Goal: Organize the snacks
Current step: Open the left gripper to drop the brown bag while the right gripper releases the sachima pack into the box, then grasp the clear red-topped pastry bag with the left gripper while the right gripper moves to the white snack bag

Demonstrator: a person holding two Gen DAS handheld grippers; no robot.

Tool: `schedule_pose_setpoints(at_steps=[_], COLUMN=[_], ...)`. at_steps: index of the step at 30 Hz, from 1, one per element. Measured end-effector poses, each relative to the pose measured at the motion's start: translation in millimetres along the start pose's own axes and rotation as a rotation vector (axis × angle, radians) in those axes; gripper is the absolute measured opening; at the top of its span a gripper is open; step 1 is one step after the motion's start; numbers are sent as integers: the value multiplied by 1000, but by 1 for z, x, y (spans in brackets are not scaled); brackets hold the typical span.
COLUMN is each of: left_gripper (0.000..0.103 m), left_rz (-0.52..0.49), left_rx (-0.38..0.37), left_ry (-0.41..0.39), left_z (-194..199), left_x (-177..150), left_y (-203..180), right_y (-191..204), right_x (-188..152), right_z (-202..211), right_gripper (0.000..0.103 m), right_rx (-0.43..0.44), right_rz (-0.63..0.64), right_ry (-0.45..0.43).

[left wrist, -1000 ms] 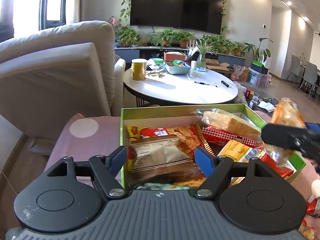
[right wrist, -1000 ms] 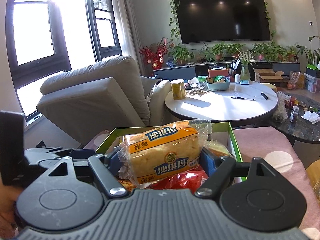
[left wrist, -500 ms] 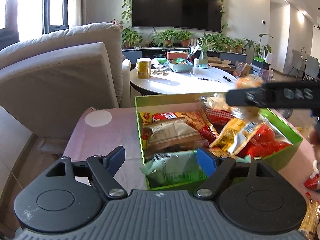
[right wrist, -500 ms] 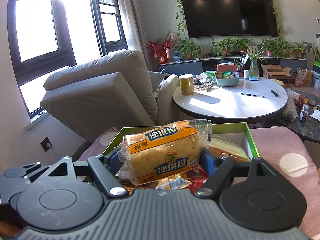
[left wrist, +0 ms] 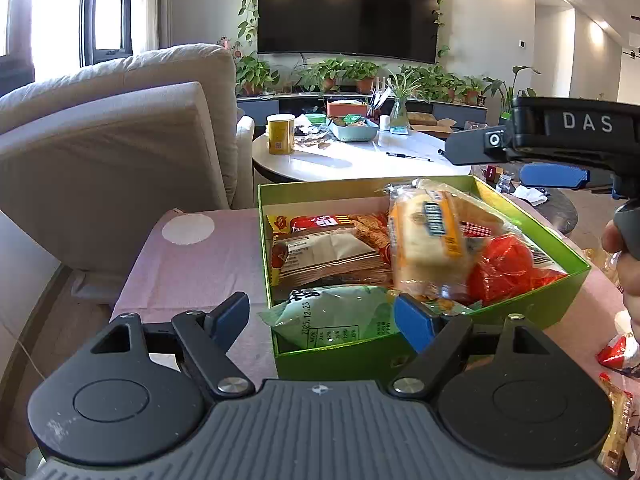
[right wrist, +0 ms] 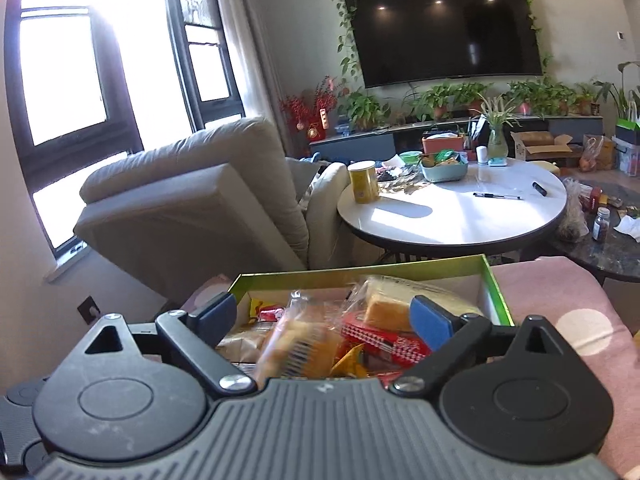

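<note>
While both grippers stand apart and empty, left gripper (left wrist: 322,316) at box (left wrist: 532,304) front, cake pack (left wrist: 426,240) lying loose below right gripper (right wrist: 322,314).

The right claw (right wrist: 326,316), which a second ago clamped the yellow cake packet (left wrist: 426,240), has let it go: its jaws now stand apart and empty, and the packet stands tilted among the snacks in the green box (left wrist: 532,304). The left claw (left wrist: 322,316) has drawn back from over the box to its near corner, jaws slightly wider.
</note>
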State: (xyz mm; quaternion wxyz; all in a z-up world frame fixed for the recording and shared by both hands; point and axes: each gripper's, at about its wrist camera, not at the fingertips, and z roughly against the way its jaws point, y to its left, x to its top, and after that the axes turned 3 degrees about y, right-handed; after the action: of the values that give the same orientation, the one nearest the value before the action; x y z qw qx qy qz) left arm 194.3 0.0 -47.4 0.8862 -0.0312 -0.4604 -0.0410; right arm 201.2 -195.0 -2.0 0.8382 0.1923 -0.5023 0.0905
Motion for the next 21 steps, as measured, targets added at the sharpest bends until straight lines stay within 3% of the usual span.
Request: schedule_pose_setpoints(at_steps=[14,21], left_gripper=[79,80], left_rz=[-22,-76], left_rx=[-26,-100], left_ry=[-24,-1], left_z=[28,38], left_x=[-3,-10], left_y=[-21,-50], right_y=[-28,-50], right_x=[-13,-19], right_z=[38,62], right_gripper=[79,79], right_rx=[-46,-73], right_rz=[-40,-61], right_ry=[9,24])
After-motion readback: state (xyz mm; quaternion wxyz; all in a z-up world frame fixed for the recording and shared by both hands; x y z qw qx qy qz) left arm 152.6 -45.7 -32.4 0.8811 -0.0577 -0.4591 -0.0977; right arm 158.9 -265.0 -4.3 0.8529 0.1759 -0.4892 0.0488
